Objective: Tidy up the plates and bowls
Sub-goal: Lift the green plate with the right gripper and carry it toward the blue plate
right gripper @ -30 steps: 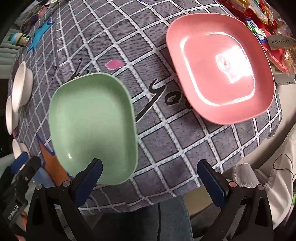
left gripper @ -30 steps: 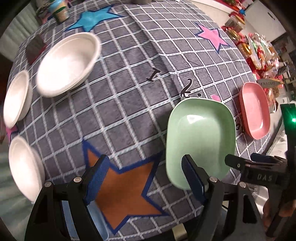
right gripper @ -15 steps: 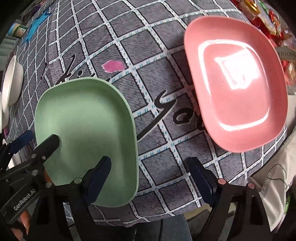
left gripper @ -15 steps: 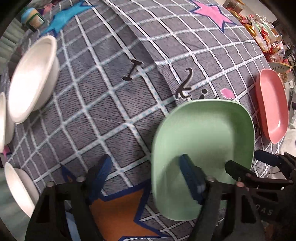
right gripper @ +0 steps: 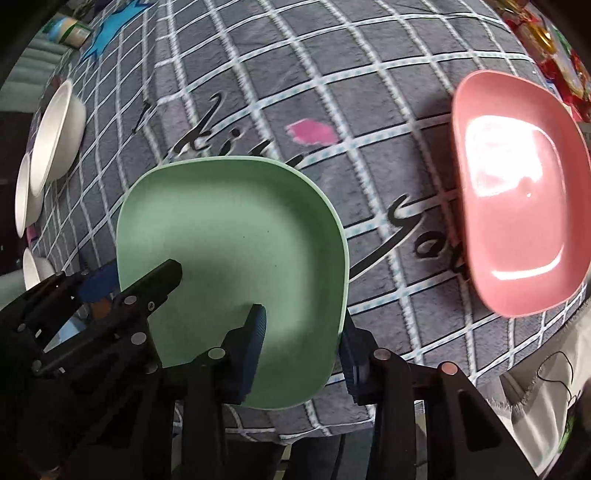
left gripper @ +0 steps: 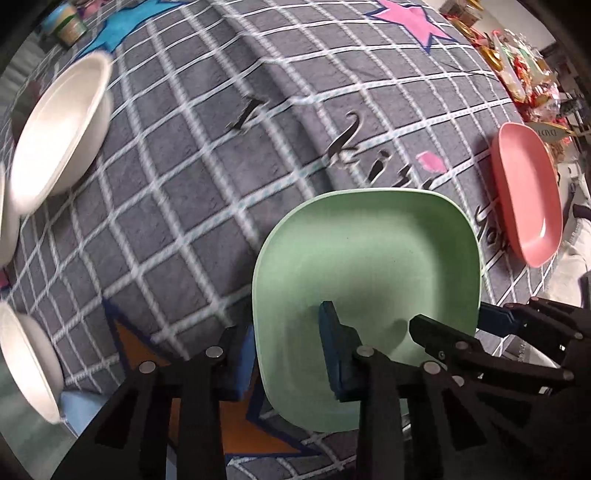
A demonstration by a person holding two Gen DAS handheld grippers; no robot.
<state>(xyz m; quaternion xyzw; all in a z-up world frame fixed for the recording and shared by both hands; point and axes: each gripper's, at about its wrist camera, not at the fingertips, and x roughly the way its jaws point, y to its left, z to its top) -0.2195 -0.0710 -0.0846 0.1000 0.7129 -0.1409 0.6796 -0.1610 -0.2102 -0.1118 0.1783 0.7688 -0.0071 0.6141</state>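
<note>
A pale green square plate (left gripper: 369, 266) (right gripper: 229, 236) lies near the front edge of the checked grey tablecloth (left gripper: 192, 206). My left gripper (left gripper: 286, 354) points straight down and is shut on the plate's left rim, one pad inside and one outside. My right gripper (right gripper: 304, 347) straddles the right rim; its jaws are closing, with a gap still showing at the inner pad. A pink plate (right gripper: 517, 206) (left gripper: 524, 195) lies to the right, apart from both grippers. Each gripper also shows in the other's view: the right gripper (left gripper: 458, 323) and the left gripper (right gripper: 129, 277).
White bowls sit along the table's left side: a big bowl (left gripper: 59, 125) (right gripper: 55, 129) and a smaller bowl (left gripper: 26, 362) at the front left. A jar (left gripper: 66, 26) stands far left. Bright packets (left gripper: 517, 55) crowd the far right. The table edge runs just below the plates.
Both grippers came down onto the green plate from its near side. The left jaws closed on the left rim. The right jaws narrowed round the right rim.
</note>
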